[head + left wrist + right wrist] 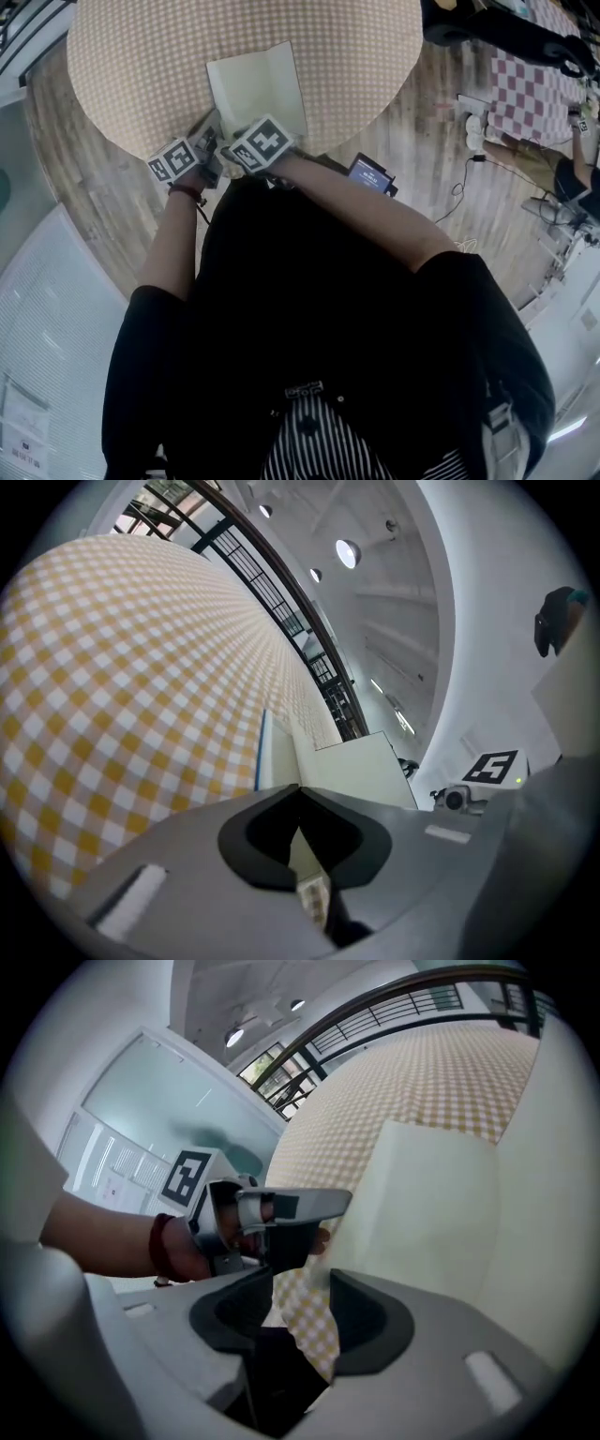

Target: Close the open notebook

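- The surface [122,66] is a round one under a yellow-and-white checked cloth, and the person stands at its near edge.
- The notebook [258,84] lies on that cloth near the near edge, directly in front of both claws, with plain cream pages showing.
- In the left gripper view, one leaf [361,766] stands up at an angle while the other part [279,757], which has a thin blue edge, lies flat. I judge the closing as begun but not finished: the raised leaf has yet to be laid over and pressed down.
- The left claw [300,789] has its jaws drawn together at the notebook's near edge. A thin cream sliver sits between them, which I take to be the notebook's leaf.
- The right claw [300,1277] has its jaws apart. Only checked cloth shows between them, the cream leaf is just beside its right jaw, and it holds nothing.
- No brand, title or handwriting shows on the notebook.
- The marker cube [262,142] carries black-and-white square patterns, not words.
- A small device with a lit screen [370,174] sits off the surface, and its text is too small to read.
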Demonstrator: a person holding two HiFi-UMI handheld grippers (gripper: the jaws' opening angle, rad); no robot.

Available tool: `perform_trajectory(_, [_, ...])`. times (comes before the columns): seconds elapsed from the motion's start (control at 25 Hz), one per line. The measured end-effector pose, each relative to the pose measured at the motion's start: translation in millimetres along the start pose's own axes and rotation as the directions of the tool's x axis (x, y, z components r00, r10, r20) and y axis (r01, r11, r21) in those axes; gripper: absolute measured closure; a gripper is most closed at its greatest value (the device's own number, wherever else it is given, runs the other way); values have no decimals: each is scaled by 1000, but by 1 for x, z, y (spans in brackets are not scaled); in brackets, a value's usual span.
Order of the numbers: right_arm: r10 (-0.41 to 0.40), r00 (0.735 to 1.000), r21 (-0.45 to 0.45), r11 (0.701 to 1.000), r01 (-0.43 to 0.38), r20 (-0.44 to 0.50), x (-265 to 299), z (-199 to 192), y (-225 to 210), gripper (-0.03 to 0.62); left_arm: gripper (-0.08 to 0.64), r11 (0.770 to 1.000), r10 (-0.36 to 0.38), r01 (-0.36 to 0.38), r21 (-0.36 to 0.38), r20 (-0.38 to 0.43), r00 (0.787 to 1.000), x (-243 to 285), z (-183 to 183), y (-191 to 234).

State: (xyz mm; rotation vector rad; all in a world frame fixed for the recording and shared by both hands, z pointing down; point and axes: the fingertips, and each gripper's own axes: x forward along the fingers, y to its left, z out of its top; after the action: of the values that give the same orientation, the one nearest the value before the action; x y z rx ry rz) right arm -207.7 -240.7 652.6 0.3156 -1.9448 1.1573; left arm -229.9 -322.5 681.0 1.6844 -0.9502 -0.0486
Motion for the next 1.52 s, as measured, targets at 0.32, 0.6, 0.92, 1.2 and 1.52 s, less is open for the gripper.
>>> perform_trajectory(0.32, [-19,1000,16,1000,18,3,14,-4,8,416,569,990,-43,55,-133,89,995,-7,16,-4])
perform_trajectory(0.6, [-15,1000,11,1000,14,5,12,-16,12,416,569,994,-56,60,-90,43,997,-16,3,-9])
perform_trajectory(0.92, [41,997,-94,994,-47,-63,1,-31,45,491,568,995,-20,30,-100,96,995,-69,0,0])
perform_trajectory(1.2, [96,990,-236,969,-69,101,-62,-8,89,591,568,983,-24,25,180,-7,1000,-84,9,-67])
perform_trajectory(1.52, [-74,886,-201,962,184,457,-155,53,64,591,568,908,-73,93,409,-63,995,-60,32,-172])
